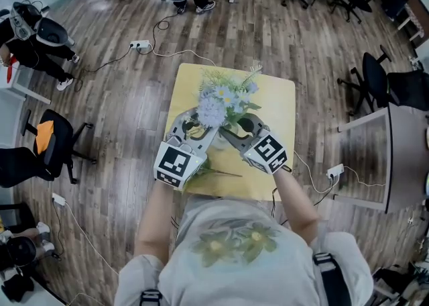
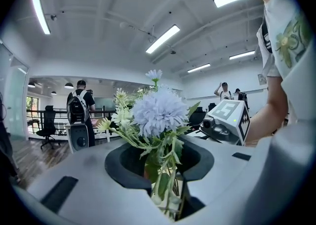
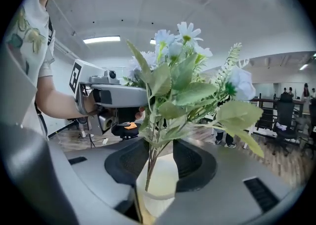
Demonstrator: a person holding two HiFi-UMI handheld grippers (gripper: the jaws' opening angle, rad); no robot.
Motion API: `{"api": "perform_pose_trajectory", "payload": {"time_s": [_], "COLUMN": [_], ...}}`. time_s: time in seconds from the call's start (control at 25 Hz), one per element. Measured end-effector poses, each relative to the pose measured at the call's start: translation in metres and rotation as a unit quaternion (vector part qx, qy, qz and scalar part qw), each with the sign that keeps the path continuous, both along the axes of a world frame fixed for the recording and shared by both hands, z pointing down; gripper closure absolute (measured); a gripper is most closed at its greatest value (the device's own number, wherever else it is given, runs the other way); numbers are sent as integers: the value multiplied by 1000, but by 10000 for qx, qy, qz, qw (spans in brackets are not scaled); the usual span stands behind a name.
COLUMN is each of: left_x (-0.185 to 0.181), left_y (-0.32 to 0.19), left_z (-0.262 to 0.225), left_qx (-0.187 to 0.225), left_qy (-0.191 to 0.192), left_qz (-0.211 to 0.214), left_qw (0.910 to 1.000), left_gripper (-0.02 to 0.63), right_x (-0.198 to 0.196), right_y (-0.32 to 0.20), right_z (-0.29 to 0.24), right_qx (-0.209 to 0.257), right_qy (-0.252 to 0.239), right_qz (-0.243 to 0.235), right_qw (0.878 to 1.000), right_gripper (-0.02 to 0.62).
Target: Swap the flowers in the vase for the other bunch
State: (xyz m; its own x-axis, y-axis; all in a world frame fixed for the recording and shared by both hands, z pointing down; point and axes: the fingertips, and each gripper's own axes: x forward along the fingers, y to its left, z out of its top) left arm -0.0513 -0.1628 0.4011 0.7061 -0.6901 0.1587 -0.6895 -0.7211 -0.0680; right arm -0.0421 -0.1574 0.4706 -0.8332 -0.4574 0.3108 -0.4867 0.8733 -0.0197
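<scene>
A bunch of pale blue and white flowers (image 1: pixel 220 102) stands over the middle of the yellow table (image 1: pixel 281 96). In the right gripper view its stems (image 3: pixel 150 160) go down into a white vase (image 3: pixel 159 182). My right gripper (image 1: pixel 236 128) sits round the vase, with a narrow gap showing on one side. My left gripper (image 1: pixel 201 125) is shut on the stems (image 2: pixel 168 189) below a big lilac bloom (image 2: pixel 159 112). From the head view the vase is hidden under the blooms. Green stems of another bunch (image 1: pixel 216 172) lie on the table by the left gripper's cube.
The table is small, and its near edge (image 1: pixel 228 196) lies just under my forearms. Wood floor around it carries power strips (image 1: pixel 139 45) and cables (image 1: pixel 315 177). Office chairs (image 1: pixel 50 140) stand to the left, and a desk (image 1: pixel 395 157) with a chair to the right. People stand in the background.
</scene>
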Motion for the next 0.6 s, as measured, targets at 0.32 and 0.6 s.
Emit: {"api": "perform_pose_trajectory", "payload": {"time_s": [0.32,0.6], "left_x": [1,5], "left_y": [6,8], "left_z": [25,44], "left_qx": [-447,-718], "left_qy": [401,293], "left_qz": [-82,-135], "left_qw": [9982,9969], "left_gripper": [468,468], "right_x": [11,23], "right_y": [5,8], "right_z": [12,17], "right_qx": [-82,-181], "right_qy": [167,204], "right_qz": [114,234], "right_qw": [9998,9994], "right_gripper": [454,451]}}
